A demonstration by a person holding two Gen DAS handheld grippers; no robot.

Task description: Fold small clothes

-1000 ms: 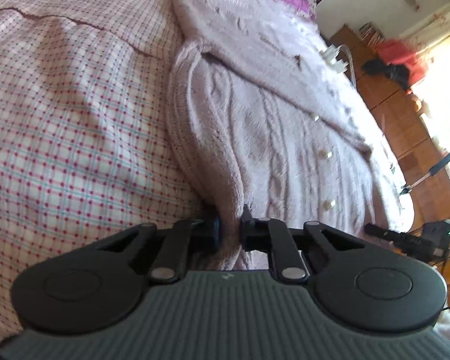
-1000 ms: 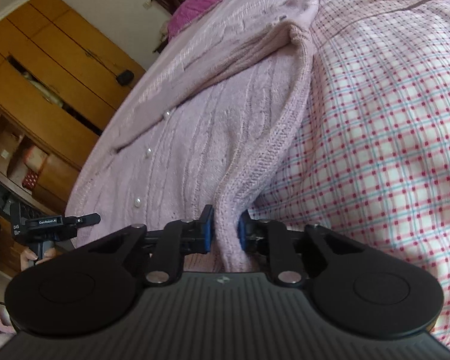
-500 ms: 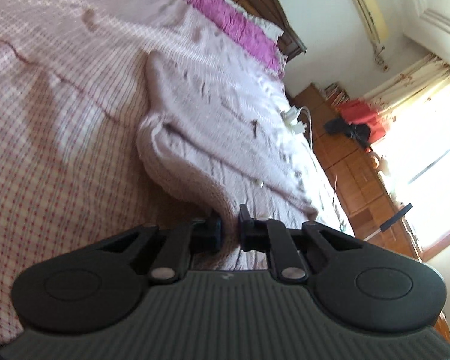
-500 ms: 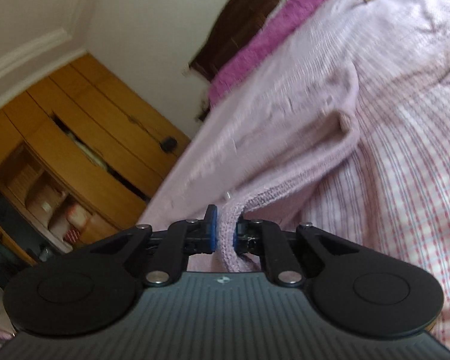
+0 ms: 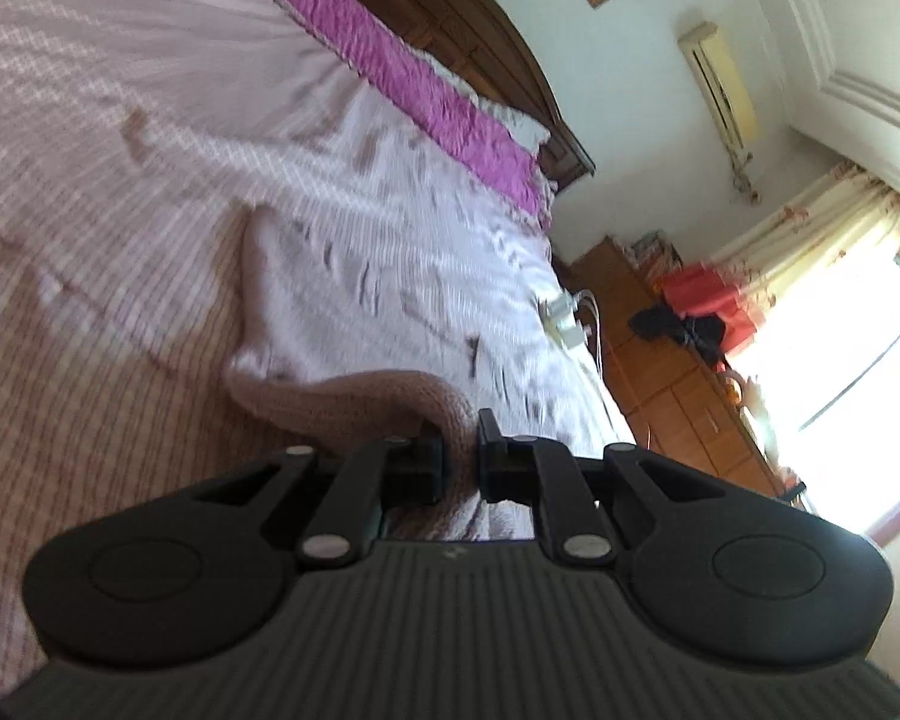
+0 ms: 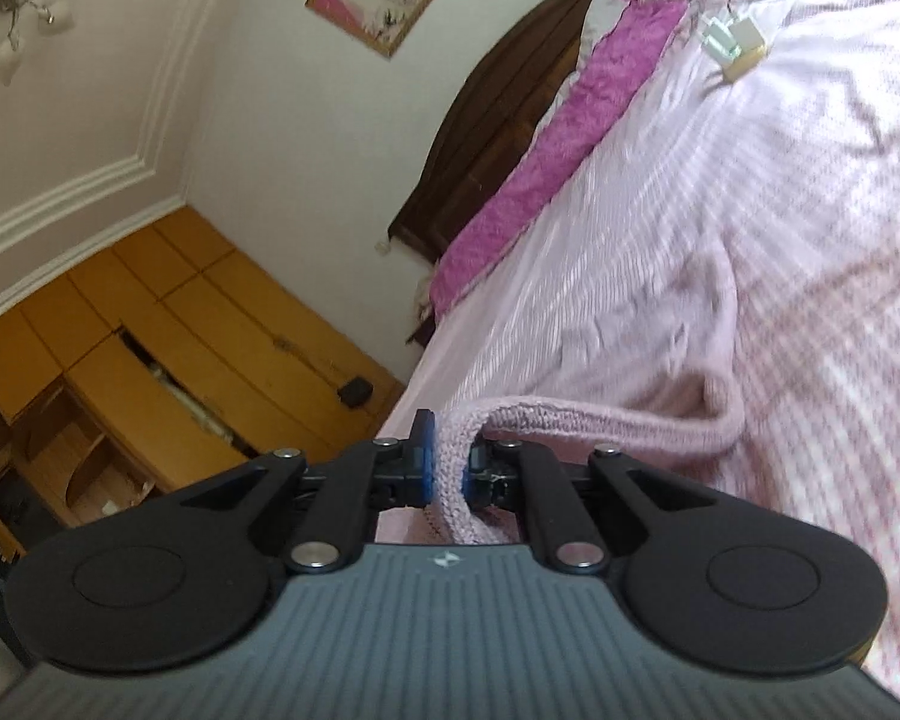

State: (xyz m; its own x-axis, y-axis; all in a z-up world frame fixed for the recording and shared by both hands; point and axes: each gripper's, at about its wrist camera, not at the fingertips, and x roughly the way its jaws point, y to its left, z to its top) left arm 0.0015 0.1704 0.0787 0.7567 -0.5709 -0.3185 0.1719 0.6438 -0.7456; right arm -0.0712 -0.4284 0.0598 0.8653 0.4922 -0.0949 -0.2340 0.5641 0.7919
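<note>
Two grippers each pinch the hem of one knitted cardigan [image 6: 642,324], and both have it lifted clear of the bed [image 5: 90,396]. Left gripper [image 5: 463,450]: jaws nearly closed, with a ribbed corner of the hem clamped between them. Right gripper [image 6: 447,468]: its jaws have just been closing, and they now squeeze the other corner tight between the blue pads [image 6: 427,468].

From each grip the hem runs off in a raised band toward the side fold of the garment. Beyond that band the upper body of the cardigan lies flat on the checked bedspread, stretching away toward the magenta pillow [image 6: 546,162] and the dark headboard [image 5: 486,54].

Judging by this, the fold is at an early stage. Both bottom corners are secured and raised, which looks like the start of bringing the hem up over the chest. Nothing shows the hem laid down yet. Left to do, as I read it: carry the hem forward, set it on the upper part, let go, then perhaps a further fold. Motion blur hides the buttons and sleeves, so I cannot tell how those are arranged.
</note>
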